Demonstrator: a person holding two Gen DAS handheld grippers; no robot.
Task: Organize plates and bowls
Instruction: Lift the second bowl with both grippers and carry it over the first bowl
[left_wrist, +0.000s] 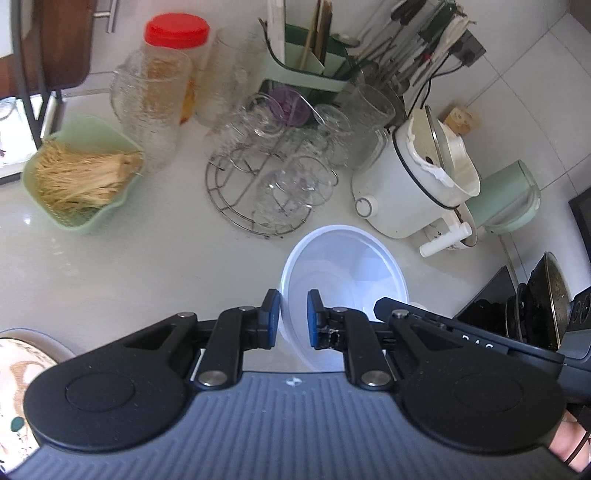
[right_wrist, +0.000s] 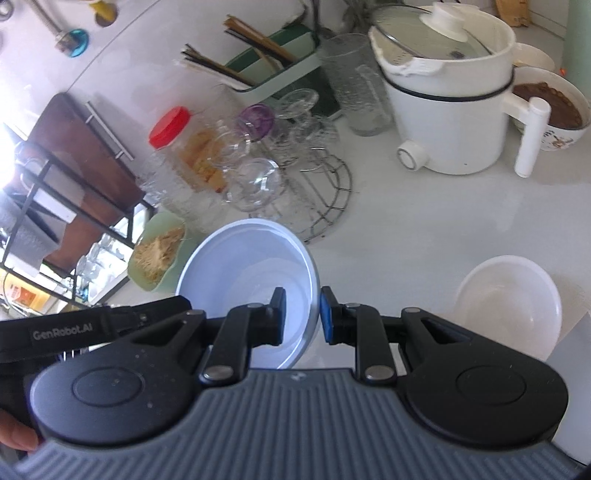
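Left wrist view: the left claw (left_wrist: 292, 319) sits low in the centre, its blue-padded black fingers pinching the near left rim of a thin, smooth, pale blue bowl (left_wrist: 345, 273), which is held tilted above the glossy white worktop (left_wrist: 147, 266). At lower right the right claw (left_wrist: 384, 306) reaches to the bowl's opposite rim. Behind the bowl, at centre frame, a round wire rack (left_wrist: 258, 184) holds clear upturned glasses. At left is a mint-green scalloped dish (left_wrist: 74, 221) of pale dry strands. A red-lidded jar (left_wrist: 177, 33) and a textured glass pitcher (left_wrist: 151, 107) stand upper left. A white electric pot (left_wrist: 402, 184) is at right, and a patterned plate (left_wrist: 18, 369) shows at the lower left edge.

Right wrist view: the right claw (right_wrist: 303, 315) in the lower centre is closed on the bowl's (right_wrist: 243, 273) right rim, one finger inside, one outside. The left claw (right_wrist: 162, 310) comes in from the left, gripping the far rim. A white plastic bowl (right_wrist: 509, 306) rests on the worktop (right_wrist: 424, 229) at right. The white pot (right_wrist: 450, 110) with its glass lid stands upper right, beside a ceramic bowl (right_wrist: 557, 122) of brown food.
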